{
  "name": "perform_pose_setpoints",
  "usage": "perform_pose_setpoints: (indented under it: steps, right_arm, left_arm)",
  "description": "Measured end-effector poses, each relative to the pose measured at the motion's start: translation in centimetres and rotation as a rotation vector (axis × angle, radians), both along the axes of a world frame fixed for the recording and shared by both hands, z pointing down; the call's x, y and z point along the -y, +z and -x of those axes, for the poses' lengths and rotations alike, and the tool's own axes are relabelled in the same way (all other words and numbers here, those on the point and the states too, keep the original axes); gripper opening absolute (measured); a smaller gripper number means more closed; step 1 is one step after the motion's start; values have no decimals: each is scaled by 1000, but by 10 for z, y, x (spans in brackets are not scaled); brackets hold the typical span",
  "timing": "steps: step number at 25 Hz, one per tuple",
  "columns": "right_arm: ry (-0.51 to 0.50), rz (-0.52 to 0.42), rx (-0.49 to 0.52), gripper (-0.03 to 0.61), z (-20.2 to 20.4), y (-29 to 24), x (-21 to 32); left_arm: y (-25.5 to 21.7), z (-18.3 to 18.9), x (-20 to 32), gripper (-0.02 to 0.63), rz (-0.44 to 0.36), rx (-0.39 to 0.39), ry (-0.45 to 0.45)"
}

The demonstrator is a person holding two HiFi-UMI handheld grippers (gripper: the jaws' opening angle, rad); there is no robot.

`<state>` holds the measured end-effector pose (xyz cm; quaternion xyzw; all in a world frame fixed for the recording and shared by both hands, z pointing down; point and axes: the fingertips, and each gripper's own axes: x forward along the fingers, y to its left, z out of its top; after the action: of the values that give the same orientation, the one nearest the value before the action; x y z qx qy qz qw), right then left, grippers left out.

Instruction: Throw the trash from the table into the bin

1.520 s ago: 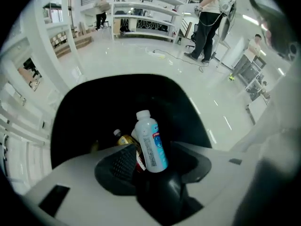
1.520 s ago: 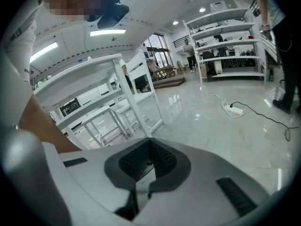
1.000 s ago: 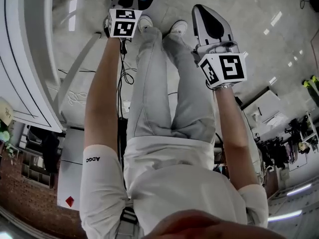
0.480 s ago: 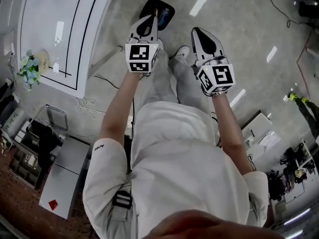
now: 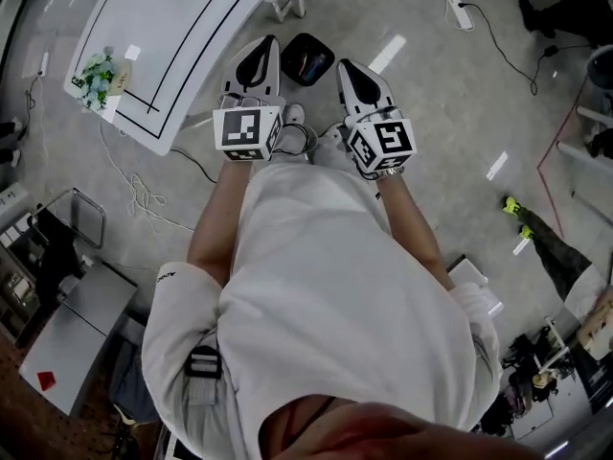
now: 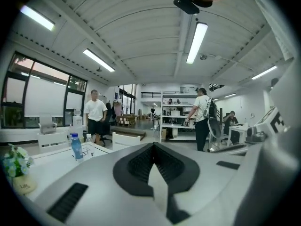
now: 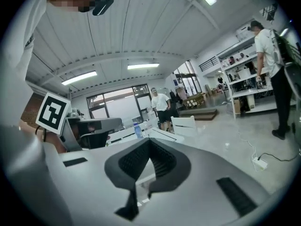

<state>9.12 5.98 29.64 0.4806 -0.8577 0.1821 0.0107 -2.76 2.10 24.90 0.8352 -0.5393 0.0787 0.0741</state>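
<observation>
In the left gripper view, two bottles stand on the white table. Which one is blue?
The left bottle: it is blue-tinted with a blue cap. The right bottle close beside it looks clear.

text: none legible | sleeve: small print, too small to read

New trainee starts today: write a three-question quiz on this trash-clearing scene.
1. True or false: the left tool holds trash.
2. What stands near the white table's corner? A flowers; B laptop; C kettle.
3. Fill in: the black bin stands on the ____.
Key: 1 false, it is shut and empty; 2 A; 3 floor.
</observation>
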Motion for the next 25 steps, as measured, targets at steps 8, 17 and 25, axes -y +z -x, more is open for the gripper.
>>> perform_pose_setpoints:
  steps: [8, 17, 25]
  right_arm:
    - [-118, -102, -15, 9, 38, -43, 14]
    - [-159, -93, -29, 9, 41, -34, 24]
    - [-131, -74, -86, 9, 58, -27, 60]
  left_arm:
    - [-21, 47, -12, 6, -55, -4, -156]
    - [-33, 82, -22, 6, -169, -47, -284]
    - [-14, 129, 31, 6, -153, -28, -335]
